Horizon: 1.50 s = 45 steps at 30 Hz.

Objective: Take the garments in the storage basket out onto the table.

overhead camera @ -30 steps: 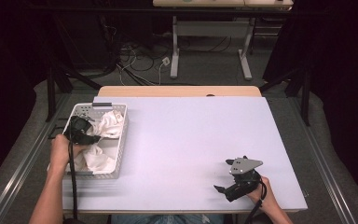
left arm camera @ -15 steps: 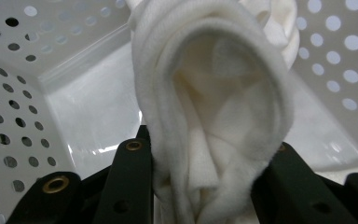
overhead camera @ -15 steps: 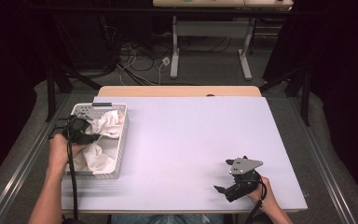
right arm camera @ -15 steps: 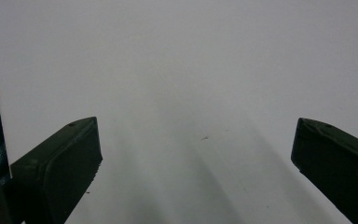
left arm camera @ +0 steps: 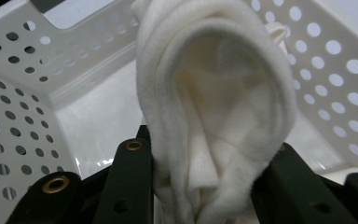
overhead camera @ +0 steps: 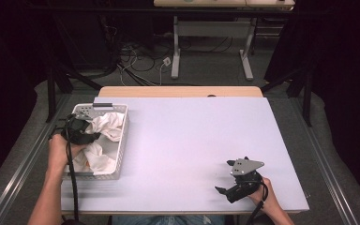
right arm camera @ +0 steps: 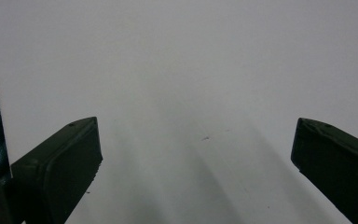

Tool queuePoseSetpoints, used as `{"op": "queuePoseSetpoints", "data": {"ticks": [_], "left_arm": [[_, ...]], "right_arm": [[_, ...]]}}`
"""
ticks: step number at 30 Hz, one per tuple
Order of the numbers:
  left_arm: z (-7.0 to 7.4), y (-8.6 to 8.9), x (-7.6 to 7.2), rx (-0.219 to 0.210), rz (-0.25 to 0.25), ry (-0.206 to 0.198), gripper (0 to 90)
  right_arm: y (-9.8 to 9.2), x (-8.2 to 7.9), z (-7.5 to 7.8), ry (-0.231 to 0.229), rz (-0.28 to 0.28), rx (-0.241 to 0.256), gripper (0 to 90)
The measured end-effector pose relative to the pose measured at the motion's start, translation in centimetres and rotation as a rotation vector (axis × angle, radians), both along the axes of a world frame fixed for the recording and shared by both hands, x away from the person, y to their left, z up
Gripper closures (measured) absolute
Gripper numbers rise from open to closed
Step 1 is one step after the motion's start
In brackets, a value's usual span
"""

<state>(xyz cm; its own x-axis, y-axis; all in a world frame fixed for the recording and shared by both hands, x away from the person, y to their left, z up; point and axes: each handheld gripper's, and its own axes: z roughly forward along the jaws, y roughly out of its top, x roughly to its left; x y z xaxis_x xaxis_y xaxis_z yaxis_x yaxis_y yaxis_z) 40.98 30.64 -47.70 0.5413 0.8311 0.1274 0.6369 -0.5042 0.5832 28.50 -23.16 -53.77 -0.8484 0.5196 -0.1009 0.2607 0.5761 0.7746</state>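
Left gripper view: a white cloth (left arm camera: 214, 116) is pinched between the left gripper (left arm camera: 205, 154) jaws, inside the perforated basket (left arm camera: 23, 93). The right gripper (right arm camera: 193, 158) is held spread wide over the bare table (right arm camera: 191, 70).

White cloth (left arm camera: 214, 107); white basket (left arm camera: 23, 88) w/ round-hole pattern; lavender table (overhead camera: 192, 136).

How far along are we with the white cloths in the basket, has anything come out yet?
Nothing lies out on the table yet. In hand: the left gripper is shut on a white cloth inside the perforated basket. Left: at least one more cloth sits at the basket's near end. The right gripper rests open on the table, holding nothing.
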Motion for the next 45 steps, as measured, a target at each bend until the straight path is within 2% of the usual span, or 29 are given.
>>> {"op": "queuePoseSetpoints", "data": {"ticks": [8, 12, 13, 15, 23, 24, 25, 37, 45], "left_arm": [[0.7, -0.4, -0.5, -0.013, -0.007, -0.038, 68.4], [1.0, -0.5, -0.7, -0.008, -0.019, -0.042, 68.4], [1.0, -0.6, -0.7, -0.013, -0.017, -0.054, 68.5], [1.2, -0.6, -0.8, -0.009, -0.02, -0.052, 68.5], [1.7, -0.7, -1.2, -0.018, -0.026, -0.083, 68.6], [1.8, -0.7, -1.2, -0.013, -0.03, -0.073, 68.6], [1.8, -0.8, -1.3, -0.019, -0.028, -0.088, 68.6], [2.5, -0.9, -1.8, -0.023, -0.037, -0.141, 68.7], [3.1, -0.9, -2.1, -0.029, -0.044, -0.151, 68.7]], "right_arm": [[0.0, 0.0, 0.0, 0.0, -0.001, -0.004, 1.3], [0.0, 0.0, 0.0, 0.001, 0.0, -0.005, 1.3], [0.0, 0.0, 0.0, 0.0, -0.002, -0.005, 1.4], [0.0, 0.0, 0.0, 0.0, -0.002, -0.005, 1.4], [0.0, 0.0, 0.0, 0.0, -0.001, -0.005, 1.4], [0.0, 0.0, 0.0, 0.0, -0.002, -0.005, 1.4], [0.0, 0.0, 0.0, -0.001, -0.002, -0.006, 1.4], [0.0, 0.0, 0.0, 0.0, -0.001, -0.005, 1.4], [0.0, 0.0, 0.0, -0.001, -0.001, -0.006, 1.4]]}}
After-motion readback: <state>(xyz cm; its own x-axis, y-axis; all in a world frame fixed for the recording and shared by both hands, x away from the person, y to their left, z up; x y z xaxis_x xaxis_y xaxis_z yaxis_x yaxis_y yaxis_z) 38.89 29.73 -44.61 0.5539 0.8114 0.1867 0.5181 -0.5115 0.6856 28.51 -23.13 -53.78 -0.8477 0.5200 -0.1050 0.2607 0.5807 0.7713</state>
